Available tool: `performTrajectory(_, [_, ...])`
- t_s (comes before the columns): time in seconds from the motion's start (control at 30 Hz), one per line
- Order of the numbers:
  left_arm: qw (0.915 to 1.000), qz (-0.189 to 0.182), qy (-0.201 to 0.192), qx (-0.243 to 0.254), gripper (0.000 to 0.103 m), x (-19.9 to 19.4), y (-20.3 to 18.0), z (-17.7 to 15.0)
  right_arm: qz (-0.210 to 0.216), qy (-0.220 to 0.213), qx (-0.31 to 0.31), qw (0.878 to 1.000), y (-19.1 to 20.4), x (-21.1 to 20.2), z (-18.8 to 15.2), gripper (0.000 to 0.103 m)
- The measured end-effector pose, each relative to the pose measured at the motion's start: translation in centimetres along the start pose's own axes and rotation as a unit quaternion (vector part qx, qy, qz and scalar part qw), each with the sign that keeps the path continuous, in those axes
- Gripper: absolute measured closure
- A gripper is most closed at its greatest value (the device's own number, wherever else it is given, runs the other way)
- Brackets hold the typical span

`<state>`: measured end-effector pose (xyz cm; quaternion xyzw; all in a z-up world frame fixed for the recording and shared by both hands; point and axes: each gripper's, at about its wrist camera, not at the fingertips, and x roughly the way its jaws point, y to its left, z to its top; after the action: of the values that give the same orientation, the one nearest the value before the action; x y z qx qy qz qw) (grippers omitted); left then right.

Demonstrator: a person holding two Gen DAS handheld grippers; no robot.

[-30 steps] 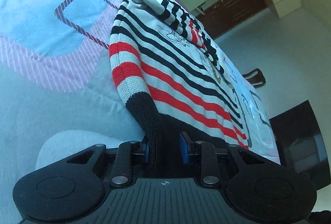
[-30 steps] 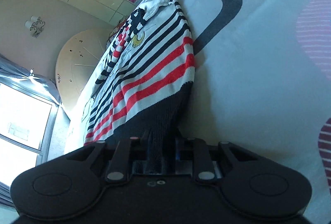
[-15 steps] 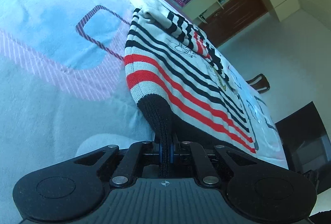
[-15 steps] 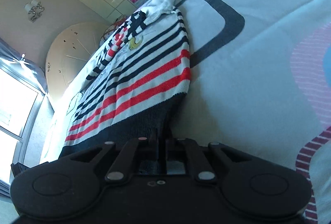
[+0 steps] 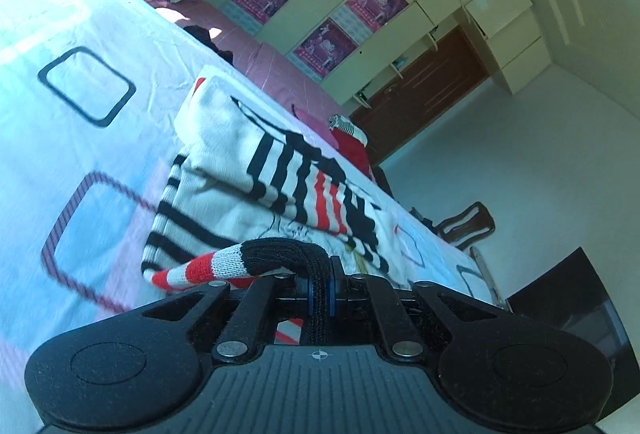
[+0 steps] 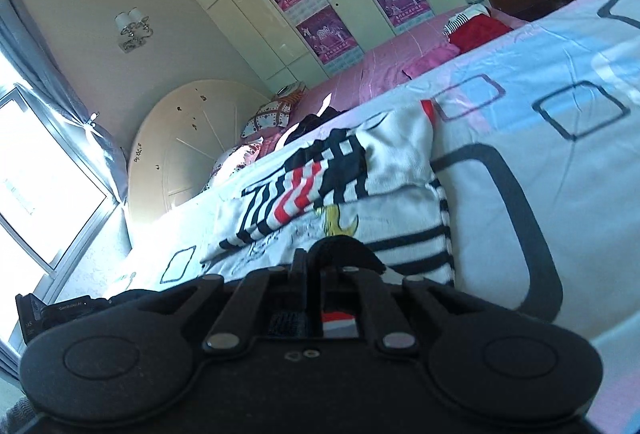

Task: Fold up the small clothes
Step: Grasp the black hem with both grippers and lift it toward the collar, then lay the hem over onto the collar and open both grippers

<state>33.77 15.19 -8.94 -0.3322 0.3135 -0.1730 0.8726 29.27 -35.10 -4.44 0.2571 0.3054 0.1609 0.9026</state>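
Note:
A small knit sweater (image 5: 224,169) (image 6: 392,201), white with black and red stripes, lies on the patterned bedsheet (image 5: 80,137) (image 6: 560,161). Its black ribbed hem (image 5: 288,254) is lifted off the bed and curls back over the body. My left gripper (image 5: 319,294) is shut on one corner of that hem, the dark knit squeezed between the blue pads. My right gripper (image 6: 316,274) is shut on the other hem corner (image 6: 340,248), which arches up above the fingers. The sweater's folded sleeves (image 6: 320,177) rest across its chest.
Red and pink clothes (image 6: 476,29) lie on the pink cover at the bed's far side, with cushions (image 6: 272,117) near the round headboard (image 6: 180,153). A wardrobe with posters (image 5: 328,5) stands behind. A dark chair (image 5: 468,226) and a black box (image 5: 580,314) stand beside the bed.
Both grippers closed on the hem corners, then rose and moved forward, lifting the hem off the bed and carrying it over the sweater's body.

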Motion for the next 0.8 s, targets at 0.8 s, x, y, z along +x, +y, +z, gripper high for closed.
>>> performTrajectory(0.8, [0.997,0.068,0.027,0.024,0.097,20.3,2.5,14.6,0.027,0.046,0.03,0.998,-7.7,21.2,15.1,0.096])
